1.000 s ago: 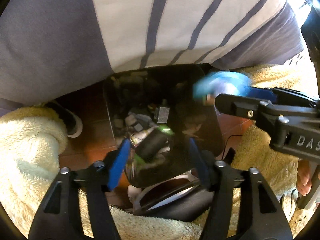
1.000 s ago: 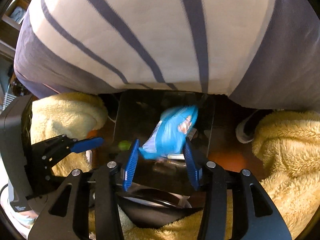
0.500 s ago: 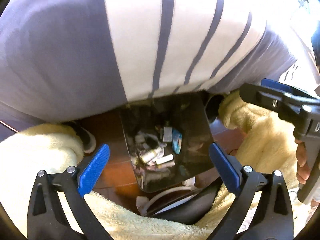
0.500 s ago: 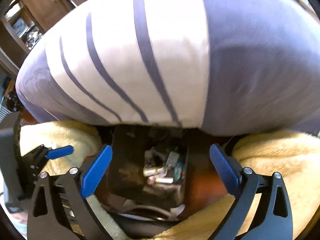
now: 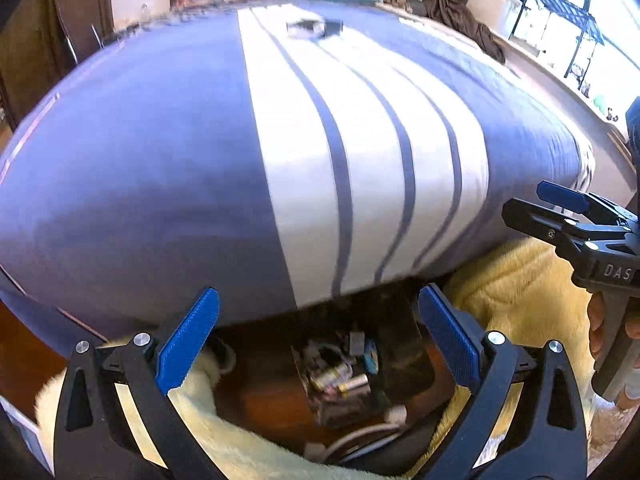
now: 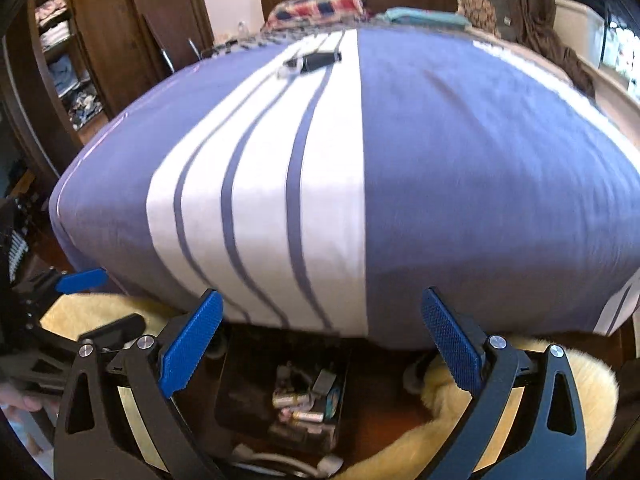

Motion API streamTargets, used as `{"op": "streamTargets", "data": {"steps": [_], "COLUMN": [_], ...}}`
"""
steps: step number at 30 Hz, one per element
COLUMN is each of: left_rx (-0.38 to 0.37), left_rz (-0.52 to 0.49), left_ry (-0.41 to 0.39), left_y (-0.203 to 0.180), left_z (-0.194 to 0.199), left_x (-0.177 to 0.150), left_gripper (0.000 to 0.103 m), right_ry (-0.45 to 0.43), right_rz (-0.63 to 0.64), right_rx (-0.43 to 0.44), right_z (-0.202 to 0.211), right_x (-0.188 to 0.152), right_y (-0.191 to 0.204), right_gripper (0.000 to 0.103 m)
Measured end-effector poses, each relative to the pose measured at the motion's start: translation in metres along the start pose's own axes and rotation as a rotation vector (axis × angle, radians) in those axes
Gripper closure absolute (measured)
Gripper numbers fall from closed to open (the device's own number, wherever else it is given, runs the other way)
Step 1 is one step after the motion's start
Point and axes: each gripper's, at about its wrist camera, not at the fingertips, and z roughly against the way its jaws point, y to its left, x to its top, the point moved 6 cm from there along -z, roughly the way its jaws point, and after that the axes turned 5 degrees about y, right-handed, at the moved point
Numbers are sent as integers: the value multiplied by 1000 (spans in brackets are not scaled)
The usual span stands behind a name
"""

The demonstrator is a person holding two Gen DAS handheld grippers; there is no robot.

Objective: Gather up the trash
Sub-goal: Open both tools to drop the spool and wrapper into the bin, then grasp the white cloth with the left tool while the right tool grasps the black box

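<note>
A dark trash bin (image 5: 404, 364) stands on the floor at the foot of the bed, holding several pieces of trash, among them small bottles (image 5: 340, 380) and a blue wrapper (image 5: 371, 356). It also shows in the right wrist view (image 6: 240, 400). My left gripper (image 5: 318, 338) is open and empty above the bin. My right gripper (image 6: 320, 340) is open and empty too; it appears at the right edge of the left wrist view (image 5: 568, 216). A dark object (image 6: 316, 60) and a white one (image 6: 290, 69) lie far up on the bed.
The bed with a blue and white striped cover (image 6: 440, 160) fills both views. Cream fluffy fabric (image 5: 520, 300) lies on both sides of the bin. A wooden wardrobe (image 6: 100, 40) stands at left, pillows and clothes (image 6: 320, 6) at the bed's head.
The blue wrapper left my right gripper and now lies in the bin. Both grippers opened wide, rose and tilted up from the bin toward the bed.
</note>
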Motion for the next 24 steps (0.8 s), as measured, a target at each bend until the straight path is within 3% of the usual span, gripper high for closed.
{"op": "streamTargets", "data": {"steps": [6, 12, 24], "left_rx": [34, 68, 92], "left_rz": [-5, -22, -3], "left_ry": [-64, -88, -89], "left_y": [11, 25, 55], "left_z": [9, 6, -35], "left_x": [36, 81, 155], "left_gripper": [8, 8, 8], "right_ry": [-82, -110, -79], "right_rz": [14, 52, 15], "right_rx": [7, -21, -75], "right_z": [5, 2, -47], "right_x": [38, 80, 155], "right_y": [2, 6, -21], "right_gripper": [4, 4, 4]}}
